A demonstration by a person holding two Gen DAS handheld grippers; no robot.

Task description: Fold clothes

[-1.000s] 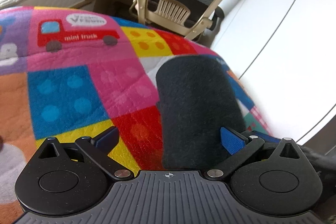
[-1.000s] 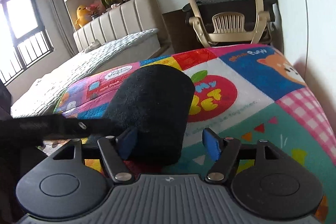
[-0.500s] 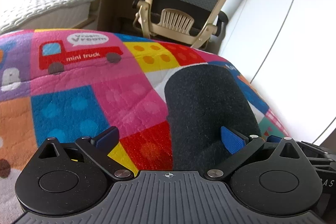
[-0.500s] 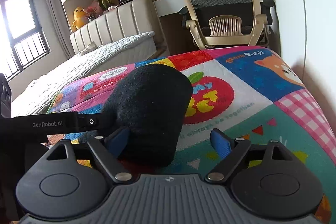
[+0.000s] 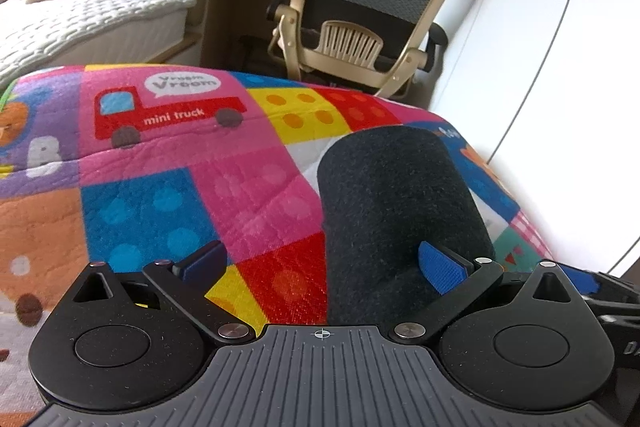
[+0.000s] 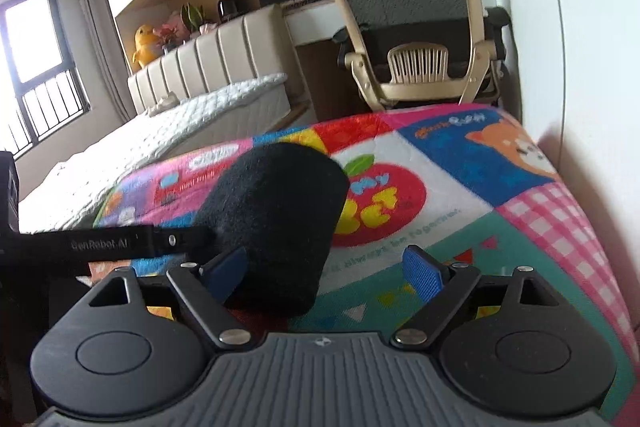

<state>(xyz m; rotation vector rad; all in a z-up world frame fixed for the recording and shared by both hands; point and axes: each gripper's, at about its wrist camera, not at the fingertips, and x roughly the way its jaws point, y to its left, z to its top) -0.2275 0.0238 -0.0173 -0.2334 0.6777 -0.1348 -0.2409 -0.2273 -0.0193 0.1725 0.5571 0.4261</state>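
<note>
The folded dark fleece garment (image 5: 400, 219) lies on the patchwork cartoon-print blanket (image 5: 180, 187). Left tongs (image 5: 320, 265) and right tongs (image 6: 326, 267) both stand open (nothing pinched); I judge the fold finished, so withdraw next.

The dark charcoal folded garment (image 5: 400, 211) looks like thick, fuzzy, matt fleece cloth. The bright patchwork-print blanket (image 5: 168, 195) under it is soft, quilted plush with a faint sheen. The left gripper (image 5: 320, 263) and right gripper (image 6: 324, 267) are matt black plastic with ribbed grey housings, steel rivets and rough blue textured pads (image 5: 442, 265). The beige-framed office chair (image 6: 416, 39) has glossy plastic and dark mesh.
</note>
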